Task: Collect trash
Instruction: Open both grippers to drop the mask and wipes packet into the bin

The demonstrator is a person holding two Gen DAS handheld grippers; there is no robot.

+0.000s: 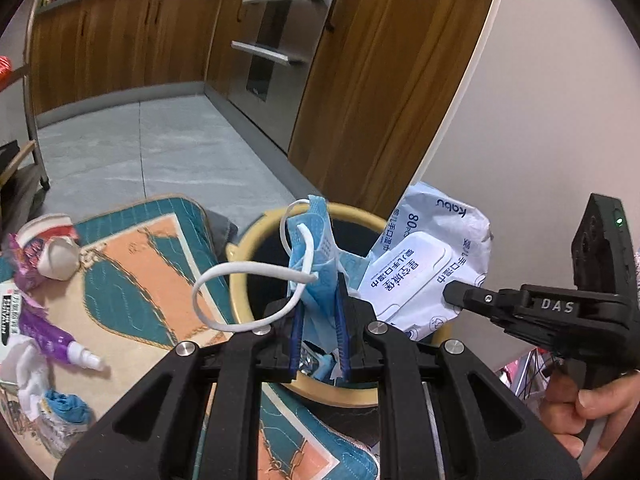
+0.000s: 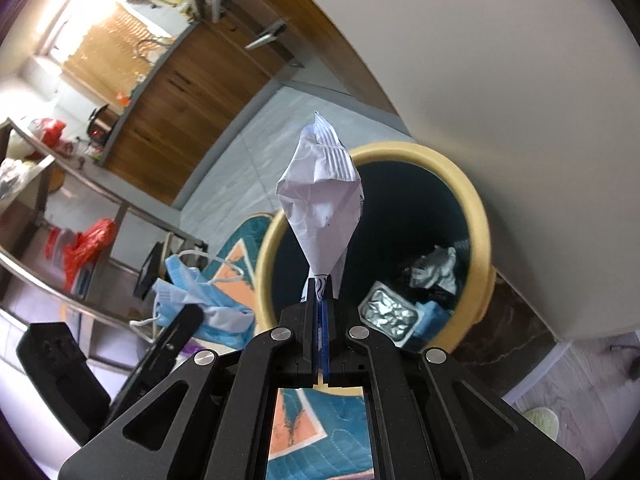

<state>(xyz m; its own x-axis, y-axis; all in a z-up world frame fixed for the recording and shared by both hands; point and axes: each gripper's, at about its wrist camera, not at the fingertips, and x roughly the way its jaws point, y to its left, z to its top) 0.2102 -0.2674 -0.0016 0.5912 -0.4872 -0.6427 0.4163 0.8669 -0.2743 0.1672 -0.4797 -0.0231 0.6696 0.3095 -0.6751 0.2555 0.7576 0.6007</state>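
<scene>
My left gripper is shut on a blue face mask with white ear loops, held above the round bin with a yellow rim. My right gripper is shut on a white wet-wipe pack, seen with its label in the left wrist view, held over the same bin. The mask also shows in the right wrist view, left of the bin. Inside the bin lie a foil tray and crumpled wrappers.
More trash lies on the patterned rug: a torn paper cup, a purple tube, tissue and a blue wad. Wooden cabinets and a white wall stand behind the bin. A metal rack stands left.
</scene>
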